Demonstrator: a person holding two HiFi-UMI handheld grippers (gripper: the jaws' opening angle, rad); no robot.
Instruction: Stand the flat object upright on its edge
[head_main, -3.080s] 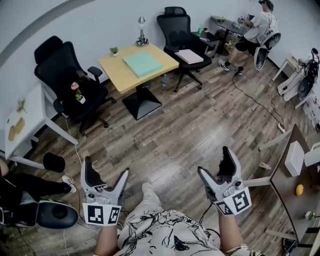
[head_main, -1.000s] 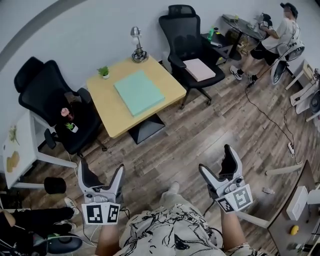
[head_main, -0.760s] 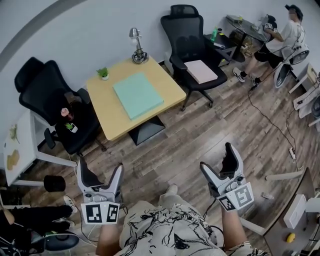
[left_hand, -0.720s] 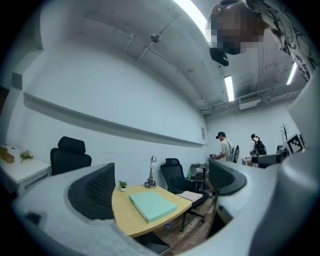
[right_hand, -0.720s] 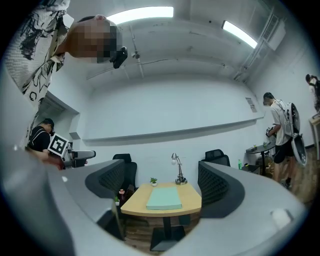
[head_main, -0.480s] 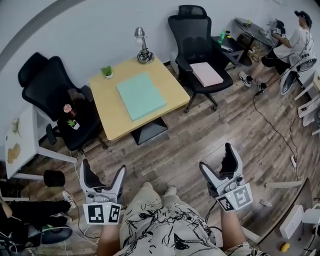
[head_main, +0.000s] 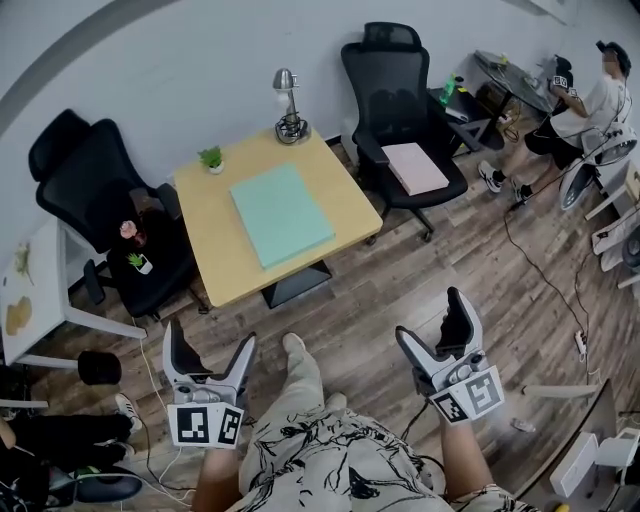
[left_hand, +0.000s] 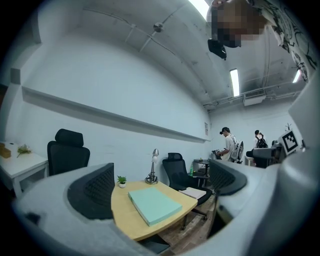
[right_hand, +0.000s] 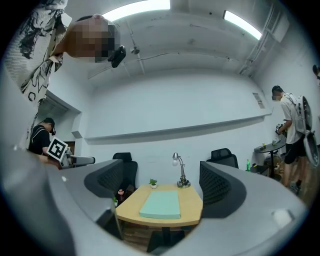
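Observation:
A flat mint-green slab (head_main: 281, 213) lies face down on the yellow wooden table (head_main: 222, 268), seen also as the slab (left_hand: 154, 204) in the left gripper view and the slab (right_hand: 161, 204) in the right gripper view. My left gripper (head_main: 210, 348) is open and held above the floor, well short of the table. My right gripper (head_main: 433, 325) is open too, over the wood floor to the right. Nothing is between either pair of jaws.
A desk lamp (head_main: 289, 108) and a small potted plant (head_main: 211, 158) stand at the table's far edge. Black office chairs (head_main: 398, 90) flank the table, one holding a pink pad (head_main: 416, 167). People work at a desk (head_main: 520, 80) at the far right. A white table (head_main: 30, 290) sits left.
The table with the green slab has come nearer and more central in the head view as I walk toward it. Both grippers stay open and empty.

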